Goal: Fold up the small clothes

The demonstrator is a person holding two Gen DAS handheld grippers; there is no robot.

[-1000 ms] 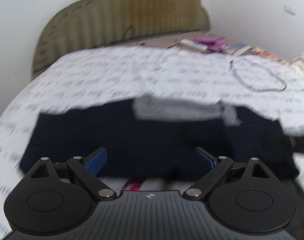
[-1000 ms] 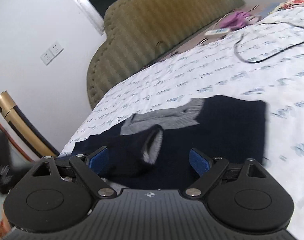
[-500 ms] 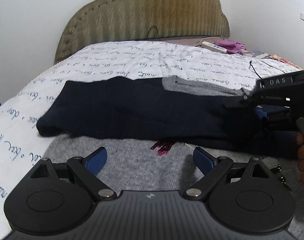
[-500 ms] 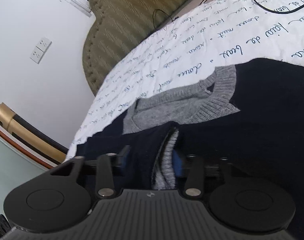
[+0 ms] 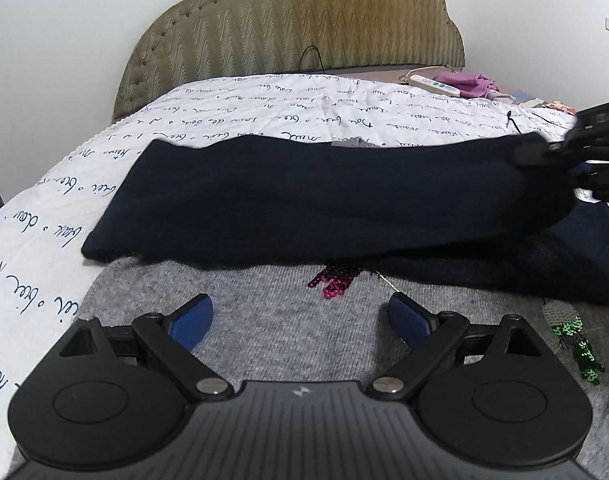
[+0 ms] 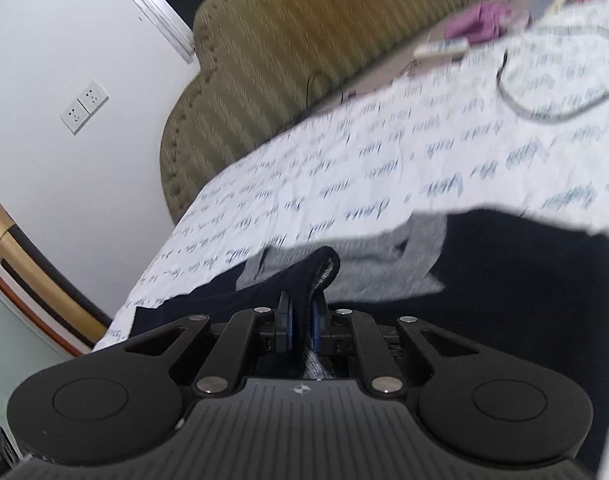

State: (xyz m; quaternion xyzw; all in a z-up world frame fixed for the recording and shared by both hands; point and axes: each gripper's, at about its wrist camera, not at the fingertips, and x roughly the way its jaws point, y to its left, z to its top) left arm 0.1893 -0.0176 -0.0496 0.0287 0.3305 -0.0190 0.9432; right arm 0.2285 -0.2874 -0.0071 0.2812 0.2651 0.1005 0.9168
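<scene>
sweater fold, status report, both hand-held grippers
Right hand-held gripper shut on navy sleeve. Left hand-held gripper open, over grey sweater front. Nothing in the way.

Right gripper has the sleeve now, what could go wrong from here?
1. The right gripper pinches only the cuff of the navy sleeve; a hard pull may slip it free.
2. The left gripper hangs open over the grey sweater, pinning nothing, so the sweater may drag along and lose its shape.
3. The sequins lie at the sleeve's edge and might snag the knit.
</scene>
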